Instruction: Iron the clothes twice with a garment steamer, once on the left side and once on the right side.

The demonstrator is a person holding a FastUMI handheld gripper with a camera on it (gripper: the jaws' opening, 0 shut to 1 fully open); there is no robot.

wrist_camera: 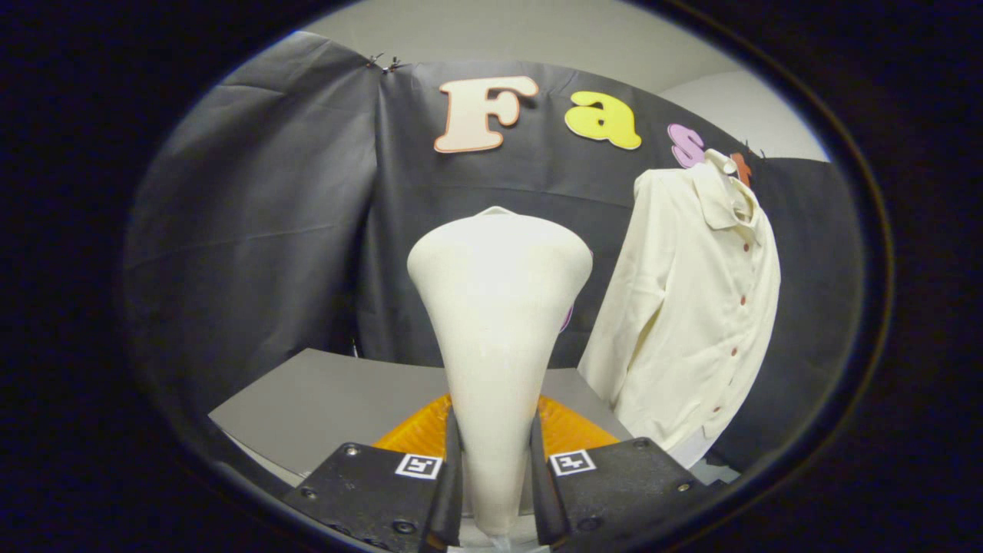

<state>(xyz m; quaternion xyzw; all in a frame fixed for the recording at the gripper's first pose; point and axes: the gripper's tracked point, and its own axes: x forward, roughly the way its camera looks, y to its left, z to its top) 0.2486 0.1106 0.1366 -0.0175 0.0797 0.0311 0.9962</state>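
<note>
My gripper is shut on the narrow handle of a cream-white garment steamer, both fingers pressing its sides. The steamer rises straight up between the fingers and widens into a broad rounded head above them. A cream long-sleeved shirt with small dark red buttons hangs against the booth wall, beyond the fingers and to the right of the steamer head. The shirt's front faces left and its hem reaches down near the table. The steamer head stands apart from the shirt.
A grey tabletop lies beyond the fingers, to the left. An orange ribbed base sits on it just behind the steamer handle. Black cloth walls close in behind and to the left.
</note>
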